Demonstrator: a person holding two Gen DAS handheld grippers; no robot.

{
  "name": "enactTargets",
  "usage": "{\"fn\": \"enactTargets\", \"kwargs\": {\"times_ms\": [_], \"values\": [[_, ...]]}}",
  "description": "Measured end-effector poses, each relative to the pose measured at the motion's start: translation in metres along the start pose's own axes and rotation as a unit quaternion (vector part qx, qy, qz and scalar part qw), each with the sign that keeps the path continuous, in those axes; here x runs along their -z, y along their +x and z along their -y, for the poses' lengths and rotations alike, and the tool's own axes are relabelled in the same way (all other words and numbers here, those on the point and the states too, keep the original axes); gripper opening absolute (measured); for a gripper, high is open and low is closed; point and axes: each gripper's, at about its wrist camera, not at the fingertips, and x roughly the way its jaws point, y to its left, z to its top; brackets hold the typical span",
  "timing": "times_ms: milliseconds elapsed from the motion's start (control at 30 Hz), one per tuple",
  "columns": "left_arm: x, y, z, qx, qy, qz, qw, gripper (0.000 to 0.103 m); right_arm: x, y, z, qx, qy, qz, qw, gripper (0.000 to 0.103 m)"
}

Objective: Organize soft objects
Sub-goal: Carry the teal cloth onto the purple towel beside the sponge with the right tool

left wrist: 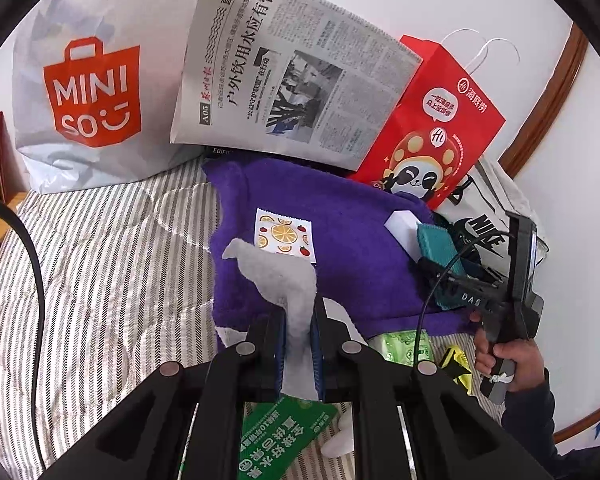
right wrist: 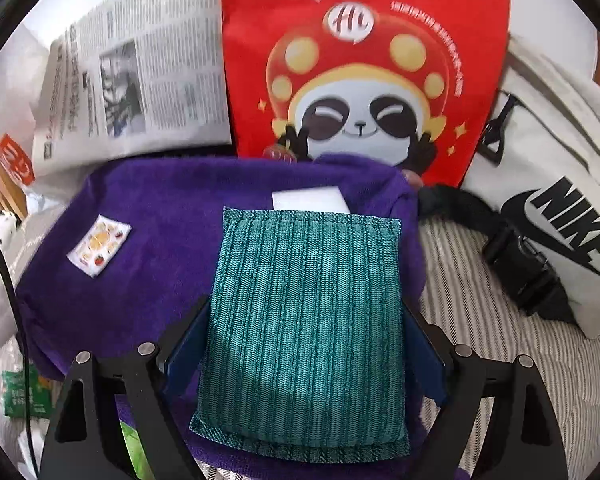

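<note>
The left gripper (left wrist: 298, 344) is pinching a white cloth (left wrist: 276, 276) between shut jaws. The right gripper (right wrist: 304, 344) is gripping a teal pad (right wrist: 304, 320) across wide-set jaws, above the purple towel (right wrist: 160, 232); that broad, shallow hold risks letting the pad slip free.

Three bags stand behind: one white Miniso bag (left wrist: 80, 92), one red panda bag (left wrist: 432, 120), one Nike bag (right wrist: 556, 216); one newspaper (left wrist: 284, 68).
</note>
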Motion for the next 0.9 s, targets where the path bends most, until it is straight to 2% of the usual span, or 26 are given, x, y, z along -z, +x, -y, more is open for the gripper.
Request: {"fn": "enactTargets", "kwargs": {"times_ms": [133, 467, 633, 700, 900], "values": [[0.003, 0.004, 0.000, 0.000, 0.002, -0.004, 1.0000, 0.011, 0.005, 0.005, -0.005, 0.013, -0.014, 0.000, 1.000, 0.088], [-0.003, 0.005, 0.004, -0.003, 0.007, -0.001, 1.0000, 0.011, 0.012, 0.005, -0.008, 0.009, -0.024, -0.005, 1.000, 0.089], [-0.010, 0.004, 0.008, 0.004, 0.010, 0.004, 0.9999, 0.011, 0.012, 0.001, -0.004, -0.012, -0.010, -0.005, 1.000, 0.092], [-0.014, 0.005, 0.010, 0.004, 0.009, 0.005, 0.9999, 0.011, 0.012, -0.003, 0.001, -0.027, 0.006, -0.002, 1.000, 0.097], [-0.026, 0.020, 0.020, -0.008, 0.022, 0.001, 0.9997, 0.011, 0.011, -0.013, 0.001, -0.036, 0.014, 0.002, 0.999, 0.097]]}}
